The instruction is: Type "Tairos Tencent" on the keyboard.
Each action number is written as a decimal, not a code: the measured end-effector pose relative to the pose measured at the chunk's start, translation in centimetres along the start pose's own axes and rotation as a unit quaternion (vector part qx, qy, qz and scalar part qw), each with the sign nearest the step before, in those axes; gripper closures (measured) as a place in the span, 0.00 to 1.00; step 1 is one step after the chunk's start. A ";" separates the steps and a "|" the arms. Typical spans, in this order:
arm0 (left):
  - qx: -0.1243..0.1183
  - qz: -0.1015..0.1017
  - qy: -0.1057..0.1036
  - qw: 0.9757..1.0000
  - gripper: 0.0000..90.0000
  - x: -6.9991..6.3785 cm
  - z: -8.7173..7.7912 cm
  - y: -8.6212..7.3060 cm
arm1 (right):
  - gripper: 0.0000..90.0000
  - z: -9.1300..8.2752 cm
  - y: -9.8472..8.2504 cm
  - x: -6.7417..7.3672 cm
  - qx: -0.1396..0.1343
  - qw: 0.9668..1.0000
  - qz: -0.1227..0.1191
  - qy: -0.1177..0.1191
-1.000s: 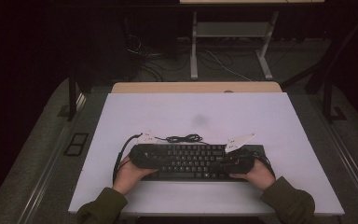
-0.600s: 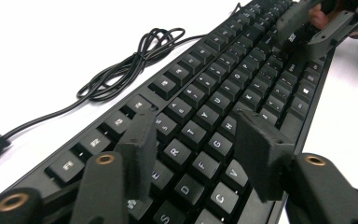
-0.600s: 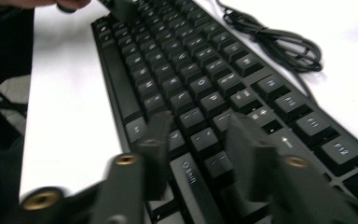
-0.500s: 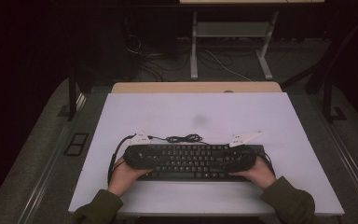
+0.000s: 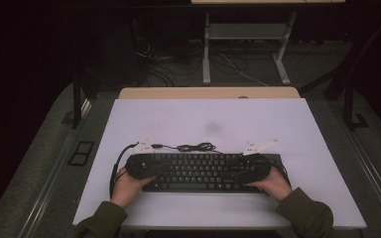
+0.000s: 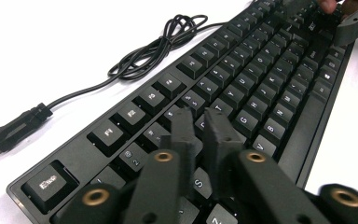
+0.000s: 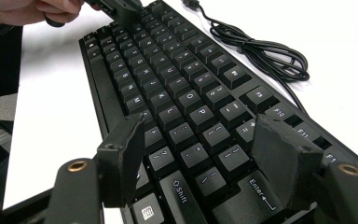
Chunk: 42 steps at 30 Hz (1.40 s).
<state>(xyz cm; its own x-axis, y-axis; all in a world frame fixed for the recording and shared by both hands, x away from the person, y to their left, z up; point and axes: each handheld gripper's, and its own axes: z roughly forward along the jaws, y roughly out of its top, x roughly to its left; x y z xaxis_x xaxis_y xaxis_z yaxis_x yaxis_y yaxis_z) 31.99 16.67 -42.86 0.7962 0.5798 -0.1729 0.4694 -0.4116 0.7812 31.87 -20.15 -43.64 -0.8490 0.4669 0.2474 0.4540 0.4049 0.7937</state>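
Observation:
A black keyboard (image 5: 203, 171) lies near the front of the white table (image 5: 203, 119), its cable (image 5: 196, 147) coiled just behind it. My left gripper (image 5: 139, 166) rests over the keyboard's left end. In the left gripper view its jaws (image 6: 199, 116) have just been closing and stand shut over the letter keys (image 6: 242, 70), with nothing between them. My right gripper (image 5: 253, 171) is over the right end. Its jaws (image 7: 200, 128) have just been opening and stand wide apart above the keys near Enter (image 7: 256, 191), holding nothing.
The cable's USB plug (image 6: 9, 133) lies loose on the table left of the keyboard. A wooden tabletop (image 5: 208, 92) adjoins the white table's far edge. Beyond it a metal desk frame (image 5: 207, 54) and cables stand on the dark floor.
My left hand has shifted slightly left at the keyboard's left end. The right hand has stayed where it was.

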 end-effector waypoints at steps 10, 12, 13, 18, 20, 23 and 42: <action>0.014 0.007 0.003 1.000 0.99 0.2 0.6 0.1 | 0.36 0.1 0.0 0.0 -0.001 1.000 0.002 -0.001; 0.014 0.005 0.003 1.000 0.99 0.2 0.8 0.1 | 0.36 0.1 0.0 0.0 -0.001 1.000 0.001 -0.001; 0.014 0.005 0.002 1.000 0.99 0.3 0.8 0.1 | 0.36 0.1 0.0 0.0 -0.001 1.000 0.001 -0.001; 0.016 0.005 0.002 1.000 0.99 0.4 1.0 0.2 | 0.36 0.0 0.0 0.0 -0.001 1.000 0.003 -0.002; 0.018 0.005 0.002 1.000 0.99 0.4 1.1 0.2 | 0.36 0.0 0.0 0.0 -0.002 1.000 0.003 -0.003; 0.018 0.005 0.003 1.000 0.99 0.4 1.2 0.1 | 0.36 0.0 0.0 0.0 -0.002 1.000 0.003 -0.003; 0.017 0.008 0.002 1.000 0.99 0.1 1.3 0.2 | 0.36 0.0 0.0 0.0 -0.003 1.000 0.002 -0.005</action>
<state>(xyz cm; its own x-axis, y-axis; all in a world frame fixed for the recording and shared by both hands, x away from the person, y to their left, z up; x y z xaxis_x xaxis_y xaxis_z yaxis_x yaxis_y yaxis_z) 32.69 15.74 -43.52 0.8025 0.5752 -0.1583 0.4691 -0.4445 0.7631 31.89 -20.19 -43.64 -0.8440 0.4767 0.2459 0.4565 0.3976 0.7959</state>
